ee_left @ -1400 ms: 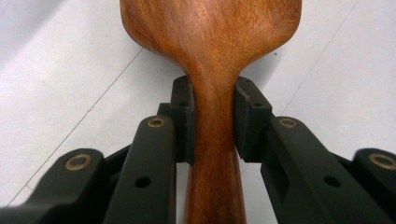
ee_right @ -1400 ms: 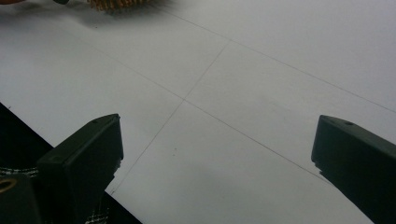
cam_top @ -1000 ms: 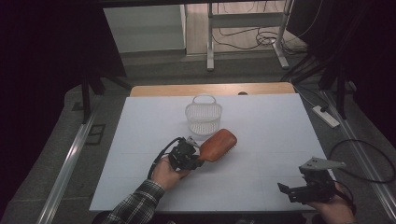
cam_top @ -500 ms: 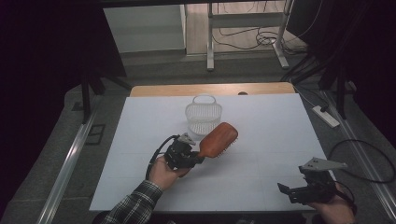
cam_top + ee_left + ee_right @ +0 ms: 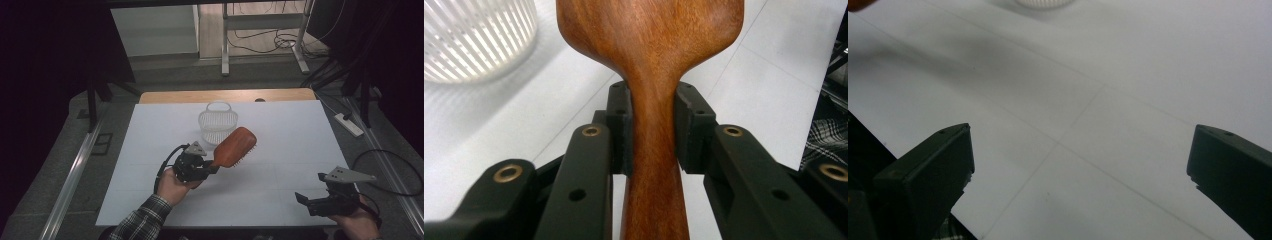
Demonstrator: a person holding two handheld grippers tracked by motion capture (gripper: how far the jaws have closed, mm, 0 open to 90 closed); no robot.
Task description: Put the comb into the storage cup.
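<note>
now the left gripper (image 5: 212, 167), clamped on the brush (image 5: 235, 147), has lifted it toward the basket (image 5: 216, 125); right gripper (image 5: 312, 200) idles, jaws apart.

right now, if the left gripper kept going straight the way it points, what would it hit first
Probably the white basket. The left gripper points up and right across the table, shut on the wooden hairbrush, whose head already sits beside the basket's near wall. The brush head would likely touch first, though depth is hard to judge and it may pass just right of it.
</note>
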